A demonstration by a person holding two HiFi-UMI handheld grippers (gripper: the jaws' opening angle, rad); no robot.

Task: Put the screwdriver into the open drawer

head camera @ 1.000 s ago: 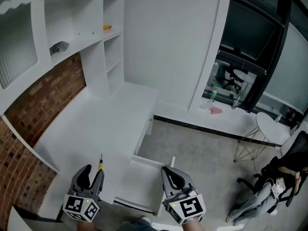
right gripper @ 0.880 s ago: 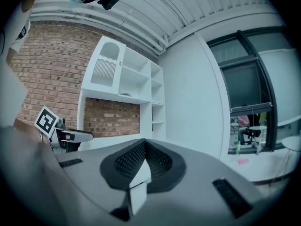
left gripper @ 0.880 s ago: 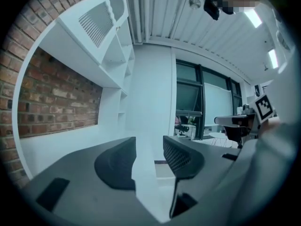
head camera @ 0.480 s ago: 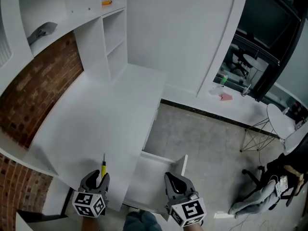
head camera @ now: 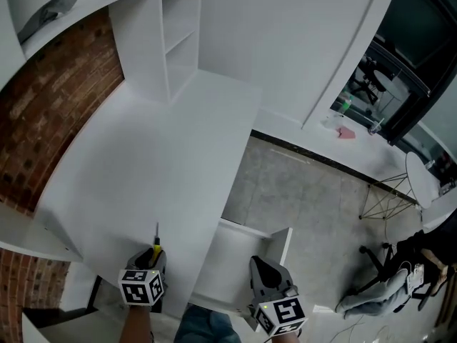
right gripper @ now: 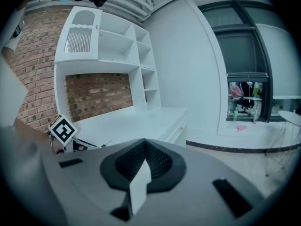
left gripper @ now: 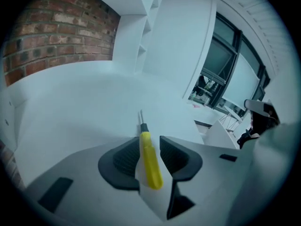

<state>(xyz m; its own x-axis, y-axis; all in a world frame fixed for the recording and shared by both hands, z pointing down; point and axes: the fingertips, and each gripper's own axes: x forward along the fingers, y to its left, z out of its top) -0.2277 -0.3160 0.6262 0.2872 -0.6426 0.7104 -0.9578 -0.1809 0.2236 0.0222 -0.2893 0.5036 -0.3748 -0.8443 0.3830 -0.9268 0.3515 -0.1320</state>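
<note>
A screwdriver (head camera: 156,245) with a yellow handle lies on the white desk (head camera: 164,156) near its front edge, tip pointing away from me. My left gripper (head camera: 153,254) is down over it. In the left gripper view the handle (left gripper: 149,161) sits between the pads, against the left pad with a gap at the right one. Those jaws have just been closing and still stand open. The open drawer (head camera: 282,245) juts from the desk's right side. Just in front of it, my right gripper (head camera: 263,269) hangs shut with nothing in it (right gripper: 145,147).
A white shelf unit (head camera: 178,27) stands at the desk's back, with a brick wall (head camera: 57,98) on the left. Concrete floor (head camera: 314,191) lies right of the desk. A wire stool (head camera: 385,199) and a chair with clothes (head camera: 421,256) stand at the far right.
Both grippers have dropped lower. The left one has come down over the screwdriver's handle and its jaws have narrowed around it. The head view now looks more steeply down.
</note>
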